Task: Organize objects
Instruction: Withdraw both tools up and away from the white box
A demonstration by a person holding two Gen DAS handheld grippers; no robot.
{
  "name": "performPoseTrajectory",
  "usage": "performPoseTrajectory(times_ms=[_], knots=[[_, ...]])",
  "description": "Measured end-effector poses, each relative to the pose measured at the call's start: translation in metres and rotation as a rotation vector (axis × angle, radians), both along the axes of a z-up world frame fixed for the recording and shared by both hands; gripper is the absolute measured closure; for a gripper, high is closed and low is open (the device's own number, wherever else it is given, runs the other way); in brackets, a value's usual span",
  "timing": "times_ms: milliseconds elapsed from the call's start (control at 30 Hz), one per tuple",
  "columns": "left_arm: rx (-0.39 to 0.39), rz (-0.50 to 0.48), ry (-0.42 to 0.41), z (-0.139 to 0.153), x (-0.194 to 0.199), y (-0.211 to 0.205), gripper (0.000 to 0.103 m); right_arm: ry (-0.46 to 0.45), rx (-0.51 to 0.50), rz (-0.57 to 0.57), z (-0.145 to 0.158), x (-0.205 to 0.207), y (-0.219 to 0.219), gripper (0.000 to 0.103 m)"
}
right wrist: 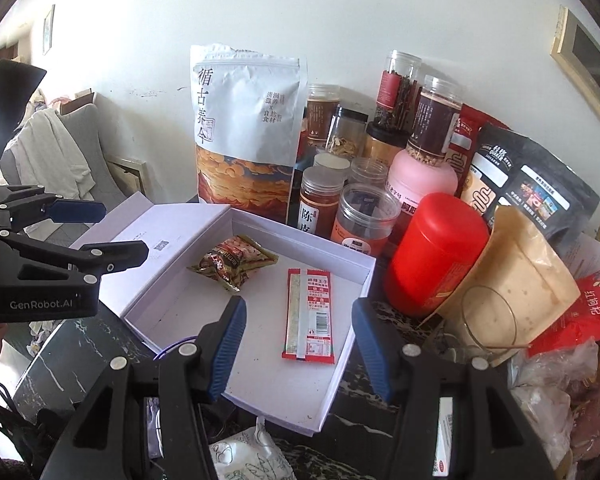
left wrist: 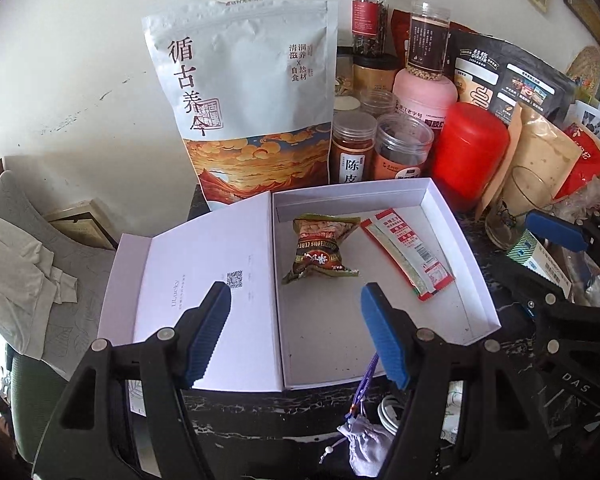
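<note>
The white box (left wrist: 440, 216) lies open at the centre of both frames on the dark bench (left wrist: 260, 420), its lid (left wrist: 204, 280) folded out flat toward the left. It looks like stiff card, light, best taken by a wall edge. Inside are two packets. One is a crinkly snack bag (left wrist: 324, 250) at upper middle: light, puffy and slippery, best pinched at its crimped end seam. The other is a flat red sachet (right wrist: 310, 316), thin and limp, to be caught by a short edge. The left claw (left wrist: 296, 330) is spread wide and empty above the box; the right claw (right wrist: 298, 346) is likewise spread, pinching nothing. One small cloth pouch (left wrist: 364, 448) sits at the bottom of the left wrist view, soft and light.
</note>
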State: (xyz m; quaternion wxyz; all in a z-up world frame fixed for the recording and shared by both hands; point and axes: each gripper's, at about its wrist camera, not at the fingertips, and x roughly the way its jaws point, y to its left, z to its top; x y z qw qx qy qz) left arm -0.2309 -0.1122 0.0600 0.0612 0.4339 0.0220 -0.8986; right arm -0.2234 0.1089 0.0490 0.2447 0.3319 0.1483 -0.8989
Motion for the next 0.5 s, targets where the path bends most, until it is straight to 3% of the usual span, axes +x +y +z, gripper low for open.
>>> performPoseTrajectory(times_ms=[500], knots=[[-0.015,0.012,0.071,0.039,0.098,0.021,0.037,0.068,-0.022,0.027,0.030,0.081,0.019,0.047]])
